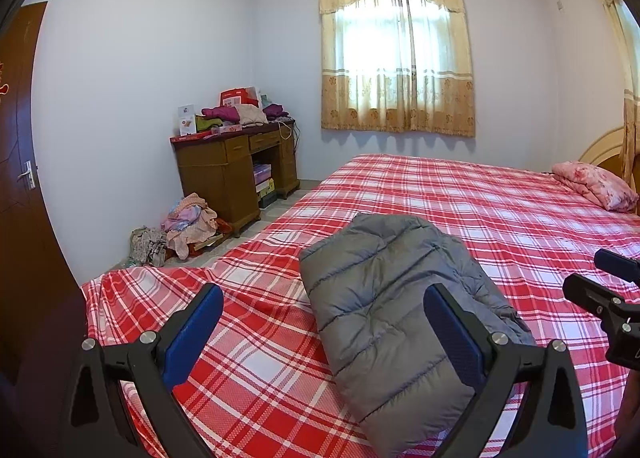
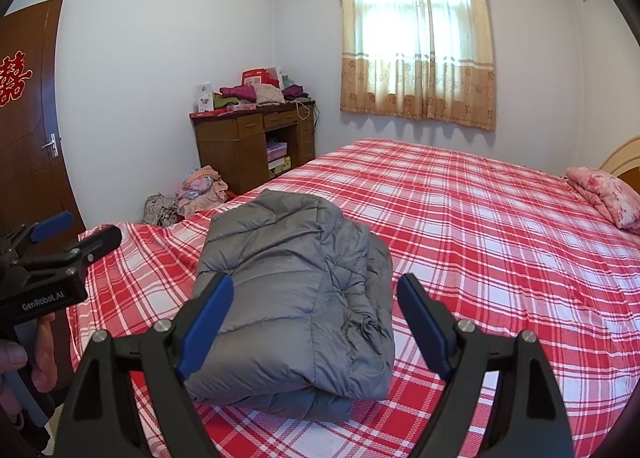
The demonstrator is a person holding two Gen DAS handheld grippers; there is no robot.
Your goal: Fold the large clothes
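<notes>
The grey puffer jacket (image 2: 292,298) lies folded into a compact bundle near the foot of the plaid bed (image 2: 500,258) — seemingly finished. The left gripper (image 1: 324,330) and right gripper (image 2: 316,322) hover above it, jaws spread wide and empty, likely so the bundle rests undisturbed.

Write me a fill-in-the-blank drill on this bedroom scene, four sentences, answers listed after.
1. The folded puffer jacket is ____ in colour.
2. It lies on a bed covered by a red-and-white ____ sheet.
3. Both the left gripper and the right gripper have their jaws ____, holding nothing.
4. The pink pillow lies near the ____ of the bed.

Answers: grey; plaid; open; head
</notes>
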